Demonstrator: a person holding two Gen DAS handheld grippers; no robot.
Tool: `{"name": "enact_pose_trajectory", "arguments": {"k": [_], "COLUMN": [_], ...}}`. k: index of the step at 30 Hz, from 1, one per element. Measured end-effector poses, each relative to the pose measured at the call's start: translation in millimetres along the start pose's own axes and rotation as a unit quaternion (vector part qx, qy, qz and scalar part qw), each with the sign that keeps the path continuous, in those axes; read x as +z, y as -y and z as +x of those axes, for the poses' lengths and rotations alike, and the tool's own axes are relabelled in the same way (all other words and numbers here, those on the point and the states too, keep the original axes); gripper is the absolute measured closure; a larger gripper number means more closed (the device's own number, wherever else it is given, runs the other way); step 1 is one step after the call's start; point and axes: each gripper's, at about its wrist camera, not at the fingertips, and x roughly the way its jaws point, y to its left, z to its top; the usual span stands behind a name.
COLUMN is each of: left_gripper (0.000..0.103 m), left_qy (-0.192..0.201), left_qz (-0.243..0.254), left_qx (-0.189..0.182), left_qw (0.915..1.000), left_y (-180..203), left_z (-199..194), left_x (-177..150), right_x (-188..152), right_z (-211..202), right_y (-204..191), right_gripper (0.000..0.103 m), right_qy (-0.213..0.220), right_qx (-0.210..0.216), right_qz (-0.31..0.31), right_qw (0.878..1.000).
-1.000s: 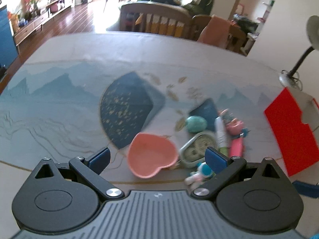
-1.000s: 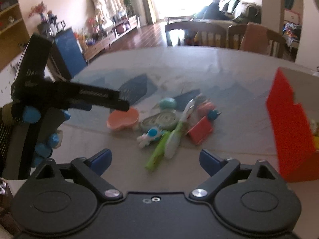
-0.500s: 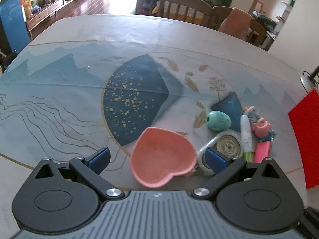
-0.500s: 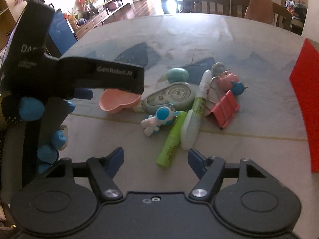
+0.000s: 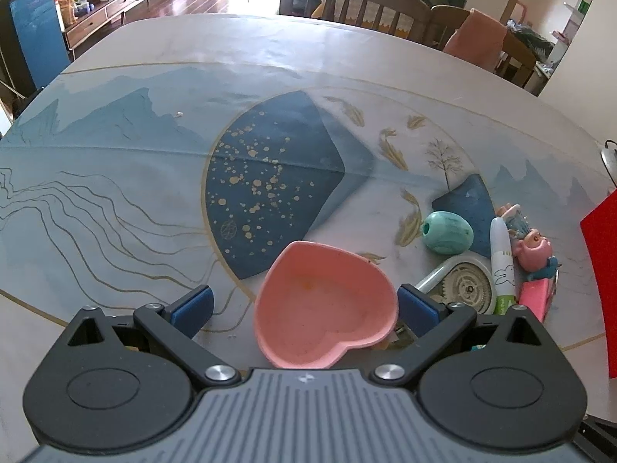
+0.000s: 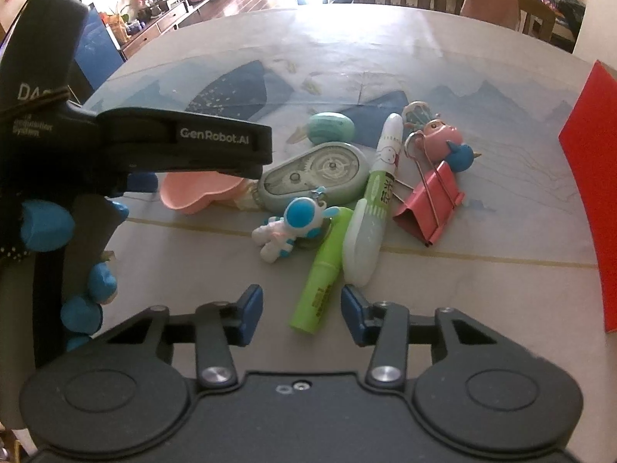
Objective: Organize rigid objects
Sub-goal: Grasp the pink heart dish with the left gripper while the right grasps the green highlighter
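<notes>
My right gripper (image 6: 302, 310) is closing around the highlighter (image 6: 323, 276), pads not yet touching it. My left gripper (image 5: 304, 306) hangs open around the dish (image 5: 326, 310), left of the pile. Next: pinch highlighter squarely, then lift.

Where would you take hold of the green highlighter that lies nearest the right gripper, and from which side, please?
Grip the green highlighter across its near barrel end, coming from above with one finger on each long side. That end lies free on the table; its far end runs under the astronaut figure and white pen. The right gripper straddles it, jaws closing.
</notes>
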Motion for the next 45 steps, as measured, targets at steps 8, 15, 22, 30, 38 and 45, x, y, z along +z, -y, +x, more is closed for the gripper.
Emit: {"name": "enact_pose_trajectory", "arguments": {"k": [8, 15, 22, 30, 38, 45], "left_gripper": [0.002, 0.021, 0.027, 0.027, 0.027, 0.027], "left_qy": [0.007, 0.019, 0.016, 0.008, -0.004, 0.0], "left_qz": [0.01, 0.018, 0.027, 0.017, 0.011, 0.028], "left_qx": [0.009, 0.016, 0.018, -0.001, -0.03, -0.051], "left_qw": [0.9999, 0.9995, 0.9993, 0.9998, 0.9995, 0.9983], "left_y": [0, 0, -3, -13, -22, -11], "left_z": [1, -5, -9, -24, -44, -66], "left_x": [-2, -6, -10, -17, -25, -29], "right_x": [-1, -1, -6, -15, -20, -20], "right_z": [1, -1, -8, -27, -51, -77], "right_y": [-4, 0, 9, 26, 34, 47], "right_gripper": [0.08, 0.084, 0.086, 0.088, 0.088, 0.088], "right_qy": [0.004, -0.001, -0.006, -0.007, 0.004, 0.03], "right_qx": [-0.029, -0.015, 0.01, 0.047, 0.064, 0.073], "right_qz": [-0.021, -0.012, 0.008, 0.047, 0.049, 0.057], "right_qw": [0.999, 1.0, 1.0, 0.998, 0.997, 0.995]}}
